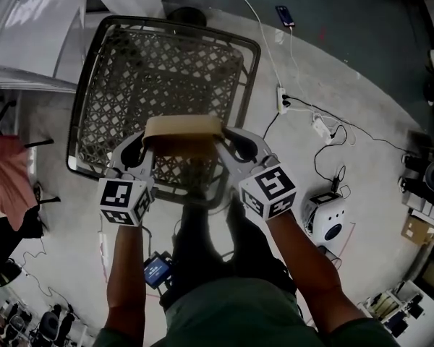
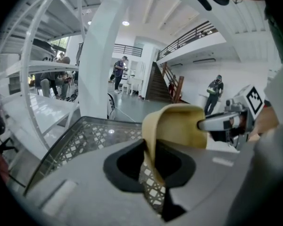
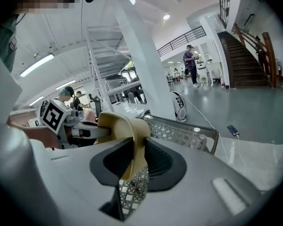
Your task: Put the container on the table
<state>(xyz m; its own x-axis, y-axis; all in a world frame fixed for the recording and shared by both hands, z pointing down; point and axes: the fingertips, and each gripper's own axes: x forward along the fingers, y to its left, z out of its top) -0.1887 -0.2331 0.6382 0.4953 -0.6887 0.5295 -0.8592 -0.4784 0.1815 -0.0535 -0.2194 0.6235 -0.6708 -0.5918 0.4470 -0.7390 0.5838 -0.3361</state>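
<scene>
Left gripper (image 1: 146, 147) and right gripper (image 1: 228, 147) pinch lattice container's (image 1: 130, 71) tan band (image 1: 182, 127).

1. Container (image 1: 130, 85): dark grey, diamond lattice pattern.
2. Container handle (image 1: 182, 127): tan.
3. Left gripper (image 1: 146, 144), right gripper (image 1: 223, 142): light grey; cubes carry black-and-white square markers.
4. Floor (image 1: 347, 78): pale grey.

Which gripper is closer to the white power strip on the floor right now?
Right. The right gripper clamps the tan handle at its right end, on the side toward the white power strip. The left gripper clamps the handle's left end, farther from it.
</scene>
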